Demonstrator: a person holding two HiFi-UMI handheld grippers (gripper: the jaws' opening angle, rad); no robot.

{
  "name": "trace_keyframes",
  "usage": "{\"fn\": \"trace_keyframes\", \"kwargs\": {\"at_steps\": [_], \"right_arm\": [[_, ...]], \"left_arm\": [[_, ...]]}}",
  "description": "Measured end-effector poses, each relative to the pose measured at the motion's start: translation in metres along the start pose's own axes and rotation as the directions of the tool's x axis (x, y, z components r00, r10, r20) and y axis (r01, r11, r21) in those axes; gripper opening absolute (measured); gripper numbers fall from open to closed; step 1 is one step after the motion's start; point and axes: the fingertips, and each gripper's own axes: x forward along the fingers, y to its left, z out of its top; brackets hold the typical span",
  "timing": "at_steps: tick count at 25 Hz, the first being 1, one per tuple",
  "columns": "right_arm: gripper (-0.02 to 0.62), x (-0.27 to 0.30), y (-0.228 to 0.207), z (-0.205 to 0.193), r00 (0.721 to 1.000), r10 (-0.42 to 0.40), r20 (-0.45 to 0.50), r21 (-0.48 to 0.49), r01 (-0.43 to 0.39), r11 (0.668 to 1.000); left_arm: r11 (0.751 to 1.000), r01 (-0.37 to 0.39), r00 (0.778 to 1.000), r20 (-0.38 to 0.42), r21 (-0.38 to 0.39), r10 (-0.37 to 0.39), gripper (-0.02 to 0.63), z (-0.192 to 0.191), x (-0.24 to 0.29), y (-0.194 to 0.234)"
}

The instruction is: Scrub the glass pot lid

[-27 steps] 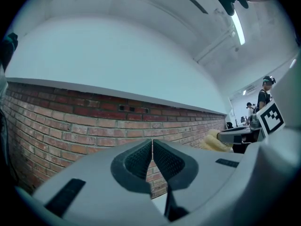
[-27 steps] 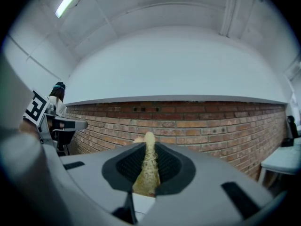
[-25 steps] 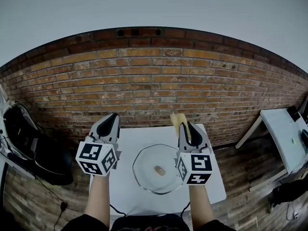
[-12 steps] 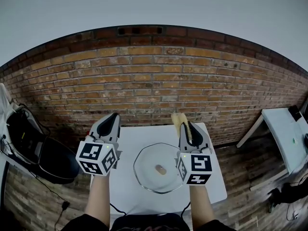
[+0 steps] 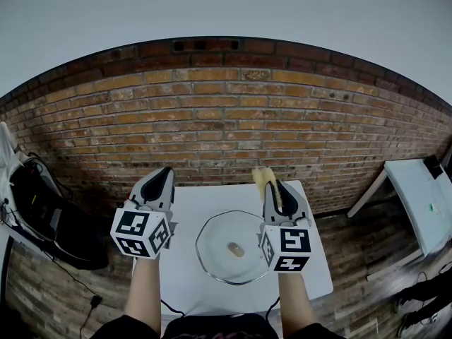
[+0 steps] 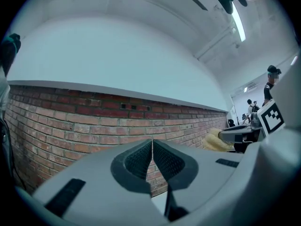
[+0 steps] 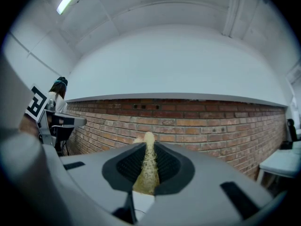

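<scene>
Only the head view takes in the glass pot lid (image 5: 232, 248): it lies flat on the white table (image 5: 205, 203), its small knob (image 5: 235, 249) at the centre, between the two raised forearms. The left hand-held gripper (image 5: 165, 171) hangs just left of the lid and above it. The right hand-held gripper (image 5: 272, 183) hangs just right of the lid, over its rim, and both point level toward the brick wall (image 5: 226, 119) beyond the lid. The gripper views look out at that wall rather than down, so they add what the head view cannot. The left gripper view shows its ribbed pads (image 6: 141, 159) pressed together with nothing between them. It also shows, at its right edge, the other gripper's marker cube and people standing far off in the room. The right gripper view shows its jaws clamped on a yellow sponge (image 7: 147, 168), squeezed thin between the pads, its tip poking out past them. In the head view that sponge shows as a pale yellow tuft beyond the lid's far right rim.
</scene>
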Motion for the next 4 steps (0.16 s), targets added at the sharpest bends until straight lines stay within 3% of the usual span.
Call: {"fn": "trace_keyframes", "kwargs": {"at_steps": [4], "right_arm": [[0.058, 0.0007, -0.0003, -0.0007, 1.0, -0.002, 0.0, 0.001, 0.002, 1.0]], "left_arm": [[1.0, 0.01, 1.0, 0.01, -0.002, -0.01, 0.018, 0.0014, -0.0005, -0.0012]]}}
